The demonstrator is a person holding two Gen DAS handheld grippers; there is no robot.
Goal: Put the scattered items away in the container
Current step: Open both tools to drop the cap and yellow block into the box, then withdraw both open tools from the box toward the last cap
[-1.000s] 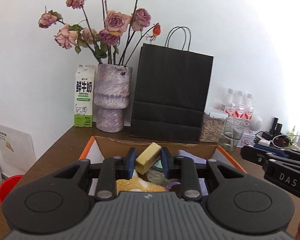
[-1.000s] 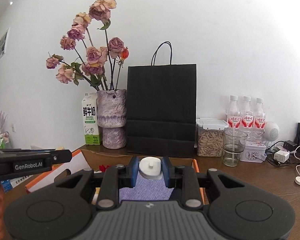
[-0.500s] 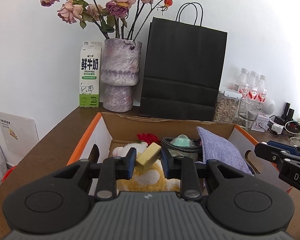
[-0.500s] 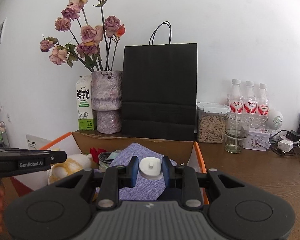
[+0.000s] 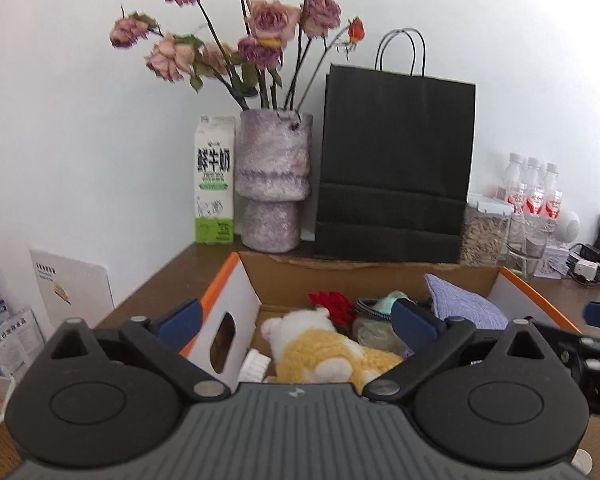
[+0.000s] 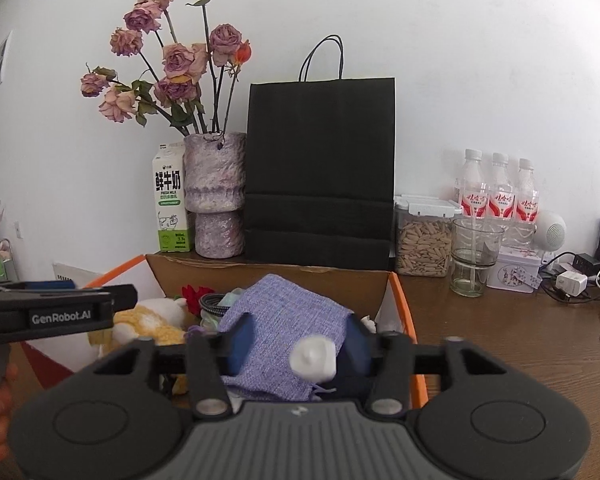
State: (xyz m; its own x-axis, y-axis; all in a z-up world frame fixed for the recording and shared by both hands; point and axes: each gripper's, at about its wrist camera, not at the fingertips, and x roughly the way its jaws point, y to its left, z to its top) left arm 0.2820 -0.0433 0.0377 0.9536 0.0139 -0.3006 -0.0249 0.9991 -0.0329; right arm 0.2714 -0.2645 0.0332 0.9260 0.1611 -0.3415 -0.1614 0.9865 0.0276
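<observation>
Over the orange-rimmed cardboard box [image 5: 380, 270] my left gripper [image 5: 298, 318] has its jaws opening wide, with nothing between them. Below it in the box lie a yellow-and-white plush toy [image 5: 320, 346], a red flower [image 5: 332, 302] and a lilac pouch [image 5: 464, 306]. The yellow block is out of sight. My right gripper [image 6: 298, 342] hangs over the lilac pouch [image 6: 284, 312] with jaws opening. A small white round piece [image 6: 314, 360] sits loose between them, beside the right pad. The left gripper's finger [image 6: 60, 312] shows at the left of the right wrist view.
Behind the box stand a milk carton [image 6: 170, 200], a vase of dried roses [image 6: 216, 196] and a black paper bag [image 6: 320, 176]. To the right are a seed jar [image 6: 422, 236], a glass [image 6: 474, 260], water bottles [image 6: 500, 196] and chargers with cables [image 6: 572, 280].
Both grippers went from shut to open. The yellow block has left the left jaws. The white piece has come loose and shifted toward the right pad.
</observation>
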